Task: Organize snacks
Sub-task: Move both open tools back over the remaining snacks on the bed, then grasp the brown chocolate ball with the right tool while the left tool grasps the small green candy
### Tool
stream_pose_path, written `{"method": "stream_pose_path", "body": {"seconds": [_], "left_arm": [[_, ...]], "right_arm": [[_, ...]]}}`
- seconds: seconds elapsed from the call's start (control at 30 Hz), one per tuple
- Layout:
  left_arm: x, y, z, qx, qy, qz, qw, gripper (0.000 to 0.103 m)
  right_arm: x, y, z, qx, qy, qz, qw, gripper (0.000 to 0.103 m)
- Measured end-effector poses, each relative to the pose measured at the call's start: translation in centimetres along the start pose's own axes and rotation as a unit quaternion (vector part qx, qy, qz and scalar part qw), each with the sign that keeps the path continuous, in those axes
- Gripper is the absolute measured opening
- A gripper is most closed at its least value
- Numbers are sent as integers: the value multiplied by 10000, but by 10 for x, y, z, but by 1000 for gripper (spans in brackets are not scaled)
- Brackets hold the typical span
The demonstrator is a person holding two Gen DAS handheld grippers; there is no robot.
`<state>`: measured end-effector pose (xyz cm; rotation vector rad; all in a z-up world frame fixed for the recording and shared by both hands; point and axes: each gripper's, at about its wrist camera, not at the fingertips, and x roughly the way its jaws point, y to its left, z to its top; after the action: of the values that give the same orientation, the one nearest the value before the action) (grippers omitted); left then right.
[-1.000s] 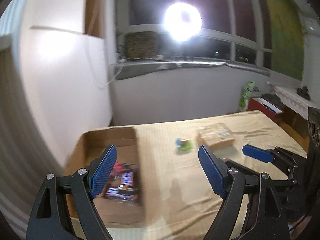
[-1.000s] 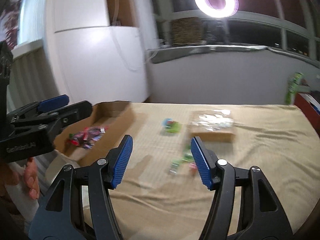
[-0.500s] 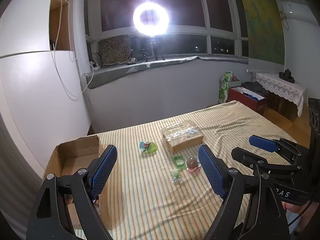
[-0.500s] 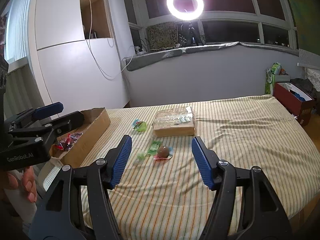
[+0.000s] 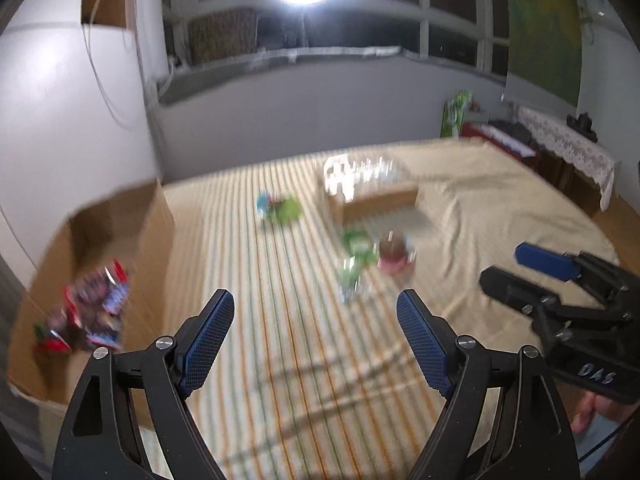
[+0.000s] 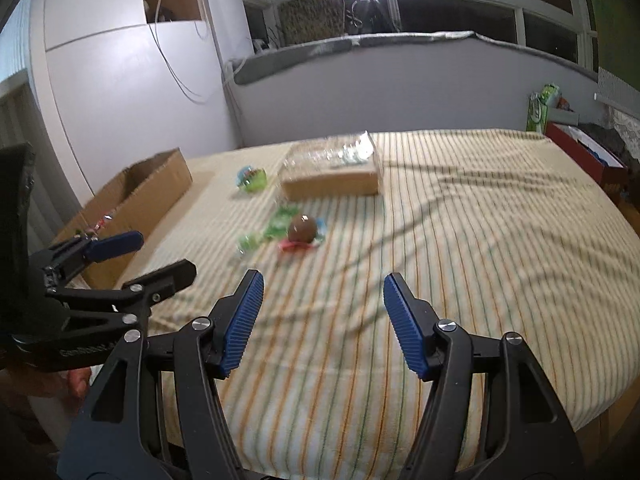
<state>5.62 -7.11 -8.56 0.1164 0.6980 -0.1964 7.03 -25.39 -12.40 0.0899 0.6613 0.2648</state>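
Observation:
Loose snacks lie on a striped cloth: a brown ball snack (image 6: 301,229) on a pink wrapper, green wrapped sweets (image 6: 280,220) beside it, and a green and blue snack (image 6: 251,178) farther back. A flat brown pack under clear film (image 6: 332,172) sits behind them. A cardboard box (image 5: 120,236) at the left holds red and blue snack packets (image 5: 92,312). My left gripper (image 5: 314,320) is open and empty, short of the sweets (image 5: 354,256). My right gripper (image 6: 322,304) is open and empty too, nearer than the ball snack.
The striped cloth (image 6: 460,248) covers a table that ends at the right and front. A white cupboard and wall stand behind the box. A ring light shines at the window. A red bin (image 6: 580,152) and a green bag sit at the far right.
Both grippers have dropped and tilted down towards the cloth, so the snacks appear nearer and the view is blurred. Neither gripper's jaws have changed.

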Motion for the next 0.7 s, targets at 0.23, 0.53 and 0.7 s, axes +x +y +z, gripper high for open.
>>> {"method": "stream_pose_path", "body": {"seconds": [0.23,0.53,0.7], "left_arm": [[26,3,0,-64,296,-160,9994,83],[59,6,14,-153,481,-331,9982,73],[74,14,16,-375,661,-546,9956,51]], "right_arm": [[18,-4,18,-108,123,41,9999,65],[65,1,43,-389,517,228,9976,65],[91,2,51,-472,731,568,9946,65]]}}
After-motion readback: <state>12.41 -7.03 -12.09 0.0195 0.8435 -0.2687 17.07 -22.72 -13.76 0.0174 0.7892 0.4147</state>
